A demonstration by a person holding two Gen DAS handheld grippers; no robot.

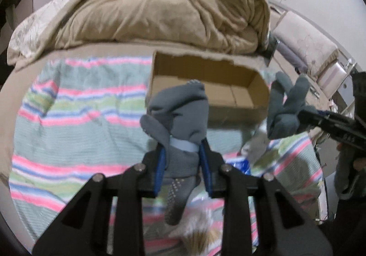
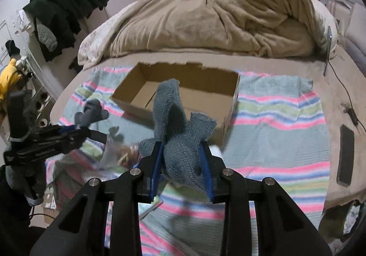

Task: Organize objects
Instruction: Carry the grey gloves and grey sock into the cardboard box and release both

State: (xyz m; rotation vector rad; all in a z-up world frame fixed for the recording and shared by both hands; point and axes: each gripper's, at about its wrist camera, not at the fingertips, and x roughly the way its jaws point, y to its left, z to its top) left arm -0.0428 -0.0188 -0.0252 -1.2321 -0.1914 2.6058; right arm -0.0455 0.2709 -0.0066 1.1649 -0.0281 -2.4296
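My left gripper (image 1: 182, 153) is shut on a grey sock with grip dots (image 1: 180, 118), held above the striped blanket (image 1: 80, 105), short of the open cardboard box (image 1: 205, 73). My right gripper (image 2: 181, 157) is shut on a blue-grey knitted glove (image 2: 176, 123), also held in the air in front of the box (image 2: 194, 82). The box looks empty inside. The right gripper (image 1: 304, 114) with its glove (image 1: 286, 105) shows at the right of the left wrist view. The left gripper (image 2: 77, 128) with its sock (image 2: 91, 111) shows at the left of the right wrist view.
A tan duvet (image 2: 217, 15) is heaped behind the box. A clear plastic bag with something furry (image 2: 121, 153) lies on the blanket below the grippers. A black phone (image 2: 345, 155) and cable lie at the bed's right edge. Dark clothes (image 2: 64, 9) hang at the left.
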